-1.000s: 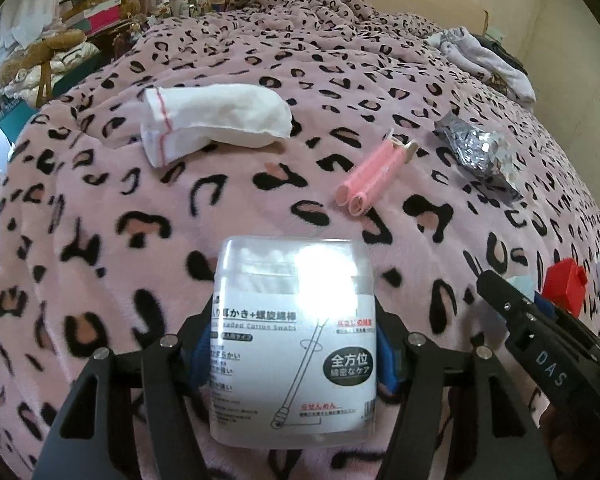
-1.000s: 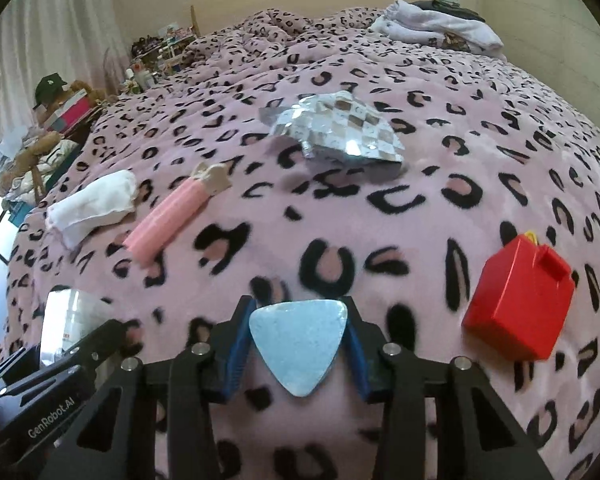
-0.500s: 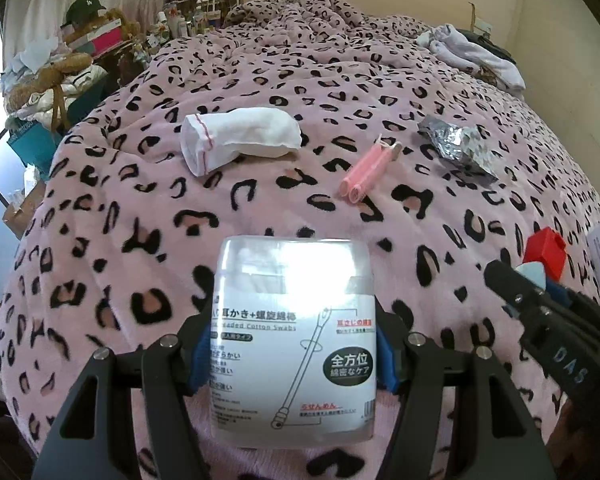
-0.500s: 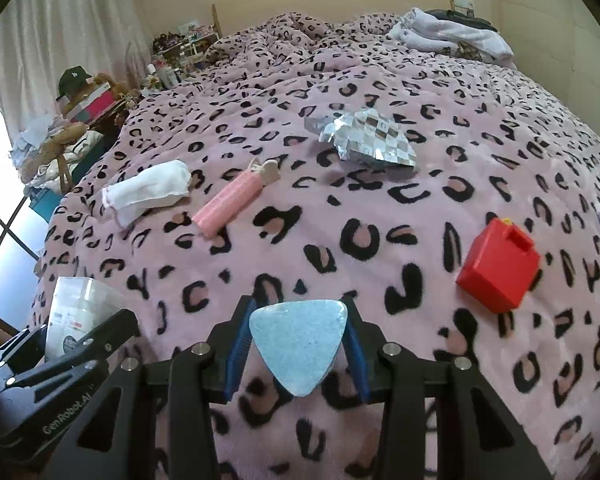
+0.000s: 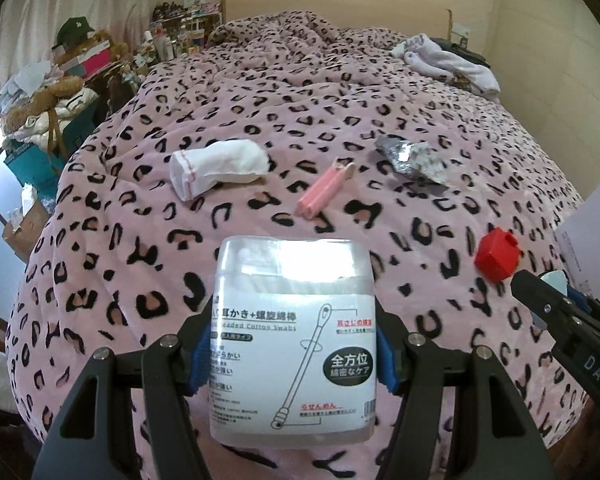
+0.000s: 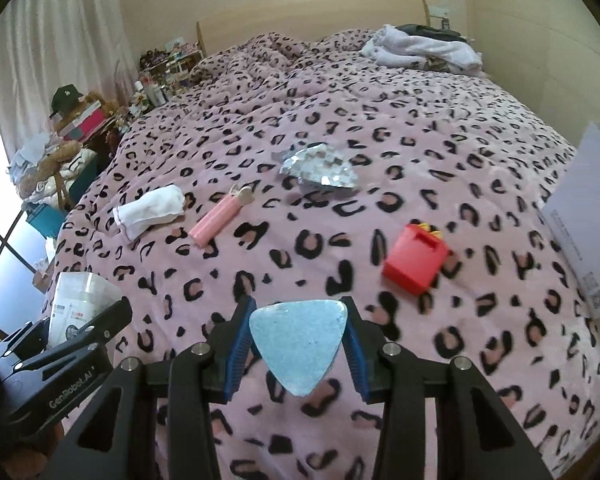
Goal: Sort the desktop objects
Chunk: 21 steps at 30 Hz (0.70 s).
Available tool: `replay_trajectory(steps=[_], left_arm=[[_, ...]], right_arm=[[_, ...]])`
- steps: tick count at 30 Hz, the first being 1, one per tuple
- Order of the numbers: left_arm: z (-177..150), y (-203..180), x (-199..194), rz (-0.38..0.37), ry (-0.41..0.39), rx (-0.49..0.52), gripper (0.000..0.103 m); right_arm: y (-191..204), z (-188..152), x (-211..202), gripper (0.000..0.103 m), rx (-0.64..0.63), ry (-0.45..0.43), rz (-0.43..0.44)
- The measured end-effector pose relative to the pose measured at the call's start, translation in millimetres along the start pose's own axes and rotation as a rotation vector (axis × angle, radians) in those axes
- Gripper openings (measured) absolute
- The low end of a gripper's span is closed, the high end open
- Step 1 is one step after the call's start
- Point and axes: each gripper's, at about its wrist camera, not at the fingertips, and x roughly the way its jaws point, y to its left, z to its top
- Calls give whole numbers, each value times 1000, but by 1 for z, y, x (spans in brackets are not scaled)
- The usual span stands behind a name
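Over pink leopard-print bedspread (image 5: pixel 260 92): left gripper (image 5: pixel 294 348) clamped on clear cotton-swab tub (image 5: pixel 294 340), right gripper (image 6: pixel 298 344) on pale-blue triangular pad (image 6: pixel 298 344); mid-carry, destinations unseen.

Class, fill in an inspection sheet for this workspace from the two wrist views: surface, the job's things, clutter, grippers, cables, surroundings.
Surface: pink leopard-print blanket over a bed.
Job's things: clear tub of cotton swabs and pale blue rounded-triangle piece are held; rolled white sock, pink tube-shaped case, crumpled silver foil wrapper and red plastic box lie apart on the blanket.
Clutter: white clothes heaped at the far end; white cardboard box at the right edge.
Grippers: left gripper shut on the tub; right gripper shut on the blue piece.
Cables: nothing seen.
Surroundings: curtain, crowded shelves and piled boxes at the left.
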Motion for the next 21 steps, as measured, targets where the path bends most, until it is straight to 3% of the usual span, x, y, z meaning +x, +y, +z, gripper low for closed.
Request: replay_trajectory(steps=[21], left_arm=[[7,-78,-61,-98,-59,117,64]], right_arm=[[-47,-6,-70,43,79,-78,-80]])
